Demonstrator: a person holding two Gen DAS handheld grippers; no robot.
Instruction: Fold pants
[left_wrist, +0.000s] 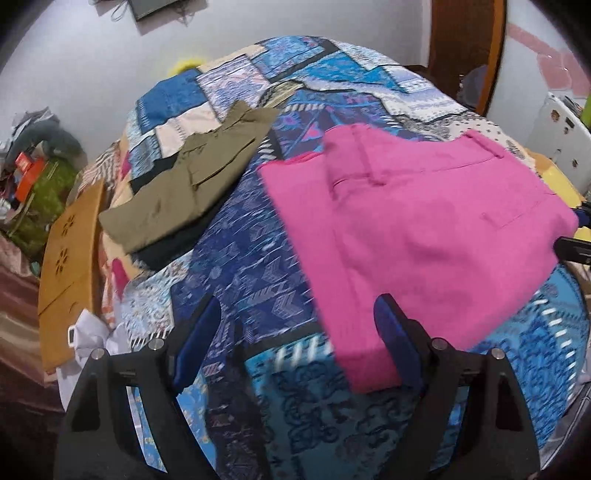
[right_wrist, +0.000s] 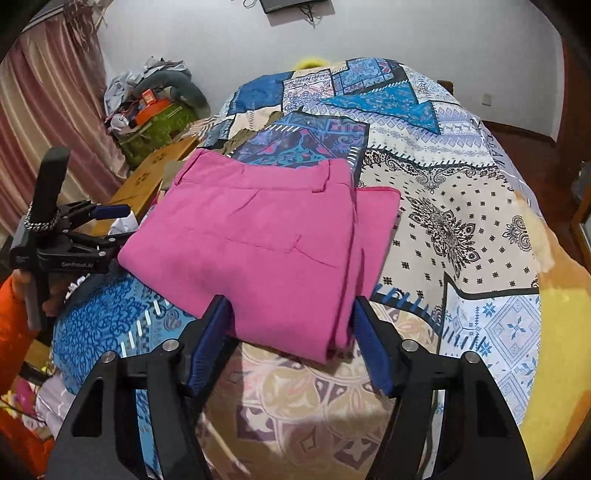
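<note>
Pink pants (right_wrist: 258, 251) folded compact on bed (right_wrist: 461, 221), centre; olive pair (left_wrist: 184, 177) folded at 10 o'clock. Left gripper (left_wrist: 299, 343) open, empty. Right gripper (right_wrist: 291, 332) open, straddling near edge, ungripped. Only tidying apparently left.

Patchwork bedspread (right_wrist: 461, 206), wood board (left_wrist: 70, 266), curtain (right_wrist: 48, 110).
</note>
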